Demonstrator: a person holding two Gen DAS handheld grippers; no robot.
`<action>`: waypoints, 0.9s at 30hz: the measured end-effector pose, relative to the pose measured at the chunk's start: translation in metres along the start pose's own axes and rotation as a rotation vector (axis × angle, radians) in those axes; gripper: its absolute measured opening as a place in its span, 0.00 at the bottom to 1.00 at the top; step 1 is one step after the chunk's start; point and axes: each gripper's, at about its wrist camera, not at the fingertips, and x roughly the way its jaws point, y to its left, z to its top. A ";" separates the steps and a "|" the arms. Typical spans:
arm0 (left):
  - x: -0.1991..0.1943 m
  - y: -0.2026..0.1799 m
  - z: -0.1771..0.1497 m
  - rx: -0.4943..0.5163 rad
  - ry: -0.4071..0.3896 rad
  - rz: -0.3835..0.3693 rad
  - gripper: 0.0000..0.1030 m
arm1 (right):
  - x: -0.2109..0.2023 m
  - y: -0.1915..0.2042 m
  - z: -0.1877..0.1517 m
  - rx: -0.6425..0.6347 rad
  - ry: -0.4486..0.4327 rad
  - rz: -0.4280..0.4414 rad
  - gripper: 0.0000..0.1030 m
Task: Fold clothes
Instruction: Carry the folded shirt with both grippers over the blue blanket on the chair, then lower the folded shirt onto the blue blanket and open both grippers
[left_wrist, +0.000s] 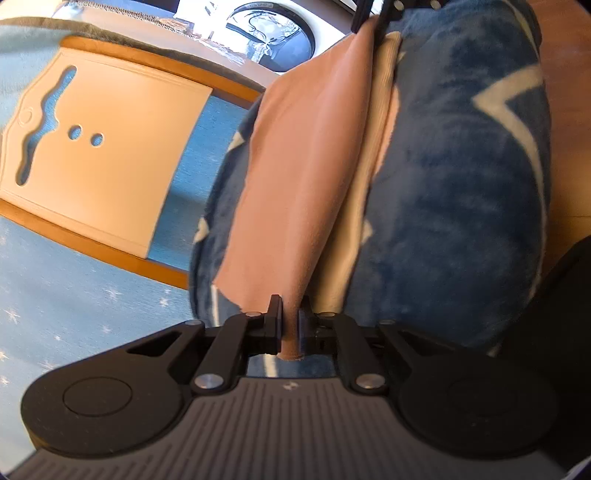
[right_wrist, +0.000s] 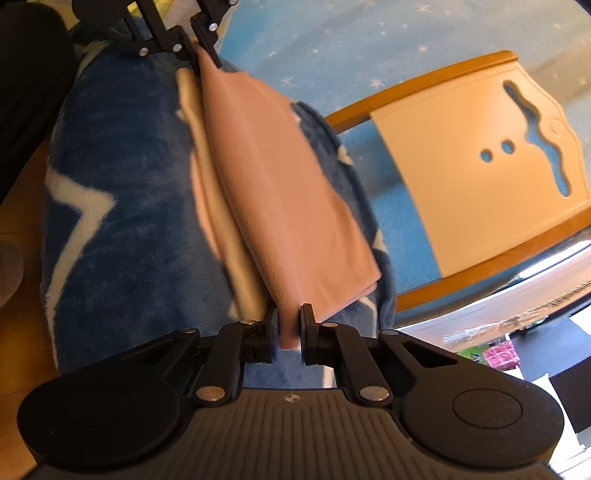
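both claws pinch the pink cloth (left_wrist: 295, 184): left gripper (left_wrist: 290, 325) and right gripper (right_wrist: 289, 328) hold opposite ends, its long axis running toward 12 o'clock over the blue star blanket (right_wrist: 122, 192).

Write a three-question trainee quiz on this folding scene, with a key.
1. True or false: both grippers are shut on the pink cloth.
2. What lies under the cloth? A) a bare floor B) a blue star-patterned blanket C) a tray
3. Fill in: the cloth spans between the left gripper and the ____ gripper.

Key: 1 true; 2 B; 3 right
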 end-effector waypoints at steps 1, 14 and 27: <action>0.001 0.000 0.000 0.001 0.004 -0.004 0.06 | 0.001 0.001 0.000 0.001 0.003 0.004 0.07; -0.011 -0.001 -0.020 -0.028 0.057 -0.033 0.06 | 0.001 0.006 -0.008 0.015 0.043 0.020 0.11; -0.034 0.057 -0.014 -0.504 -0.027 -0.096 0.08 | -0.019 -0.035 0.011 0.512 -0.040 0.097 0.12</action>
